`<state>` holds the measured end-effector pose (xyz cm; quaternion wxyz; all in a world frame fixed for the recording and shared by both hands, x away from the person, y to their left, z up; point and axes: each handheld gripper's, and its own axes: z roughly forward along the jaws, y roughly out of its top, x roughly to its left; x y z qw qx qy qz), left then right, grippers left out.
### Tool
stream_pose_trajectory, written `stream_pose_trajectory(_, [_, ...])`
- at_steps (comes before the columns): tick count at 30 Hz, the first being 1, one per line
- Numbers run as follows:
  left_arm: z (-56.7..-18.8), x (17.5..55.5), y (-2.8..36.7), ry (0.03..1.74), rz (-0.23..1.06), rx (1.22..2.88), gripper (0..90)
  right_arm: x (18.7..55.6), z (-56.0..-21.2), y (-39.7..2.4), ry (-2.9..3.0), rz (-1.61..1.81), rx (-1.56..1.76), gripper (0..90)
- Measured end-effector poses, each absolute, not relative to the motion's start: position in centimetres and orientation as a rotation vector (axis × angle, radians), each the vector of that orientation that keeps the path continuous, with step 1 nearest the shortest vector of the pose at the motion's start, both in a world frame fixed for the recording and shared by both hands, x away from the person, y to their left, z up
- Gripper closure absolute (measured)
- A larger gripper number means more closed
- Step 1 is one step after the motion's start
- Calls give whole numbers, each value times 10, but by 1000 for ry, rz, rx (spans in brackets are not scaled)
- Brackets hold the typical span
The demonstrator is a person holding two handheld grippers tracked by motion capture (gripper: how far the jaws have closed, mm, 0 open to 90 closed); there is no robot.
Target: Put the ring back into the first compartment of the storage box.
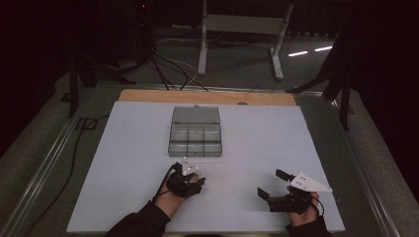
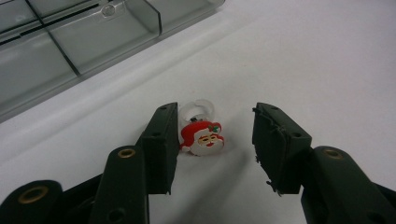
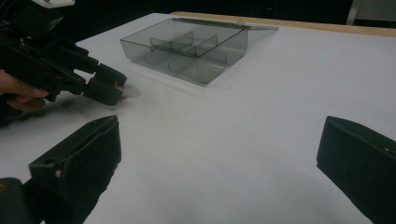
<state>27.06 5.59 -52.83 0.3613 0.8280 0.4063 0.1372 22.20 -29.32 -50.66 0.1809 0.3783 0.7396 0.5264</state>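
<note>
Red Santa ring (image 2: 201,136) sits just before the clear compartment box (image 2: 70,42), between the left gripper (image 2: 212,140)'s open jaws; centre it, then close gently. Right gripper (image 3: 217,158) gapes empty.

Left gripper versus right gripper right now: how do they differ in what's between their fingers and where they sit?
The left gripper has a Santa ring lying on the table between its fingers; the right gripper has only bare white tabletop. The left sits just in front of the grey compartment box; the right sits farther off, near the table's right edge. Both are open and low over the table.
</note>
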Motion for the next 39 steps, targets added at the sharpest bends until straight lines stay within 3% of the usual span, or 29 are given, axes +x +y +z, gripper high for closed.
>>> stream_pose_trajectory(16, [-531, 273, 54, 1057, 404, 2162, 709, 222, -507, -293, 2091, 1487, 1075, 0])
stream_pose_trajectory(39, [-511, 265, 60, 923, 368, 2200, 731, 222, -507, -293, 2089, 1486, 1078, 0])
